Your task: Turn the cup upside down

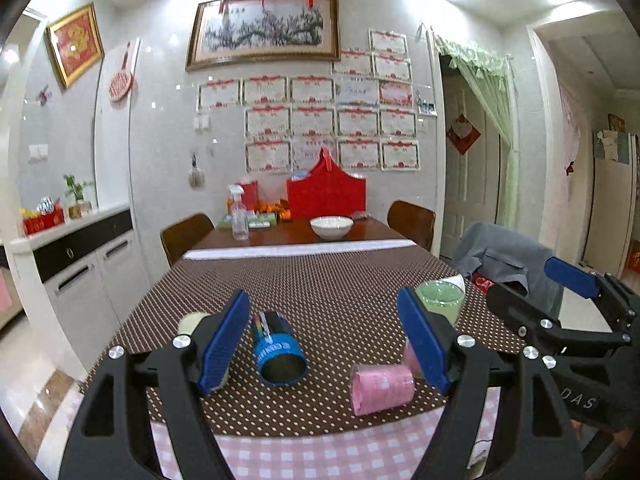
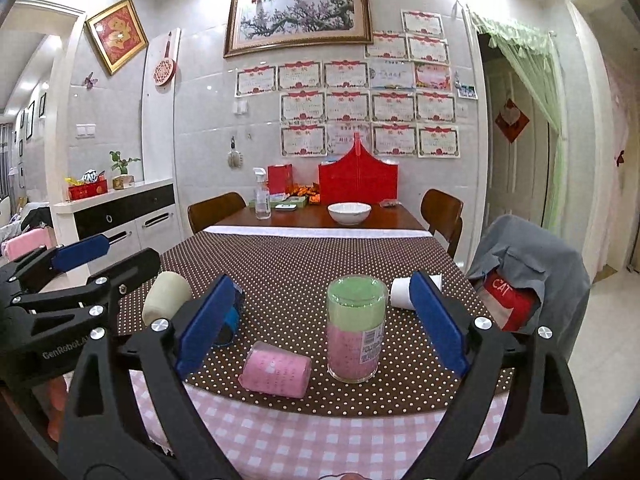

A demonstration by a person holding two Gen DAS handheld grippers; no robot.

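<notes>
A blue cup [image 1: 279,350] lies on its side on the dotted brown cloth, its mouth towards me, between my open left gripper's [image 1: 326,338] jaws. A pink cup [image 1: 382,388] [image 2: 276,369] lies on its side near the table's front edge. A green and pink cup [image 2: 357,330] [image 1: 439,300] stands upright between my open right gripper's [image 2: 324,320] jaws. A cream cup [image 2: 166,297] [image 1: 192,322] lies on its side at the left. A white cup [image 2: 402,292] lies on its side behind the right finger. Both grippers are empty.
A white bowl [image 2: 349,213], a spray bottle [image 2: 262,194] and a red box [image 2: 357,178] stand at the table's far end. Wooden chairs [image 2: 442,210] flank the table. A grey garment hangs on a chair [image 2: 528,268] at the right. A pink checked cloth [image 2: 304,440] covers the near edge.
</notes>
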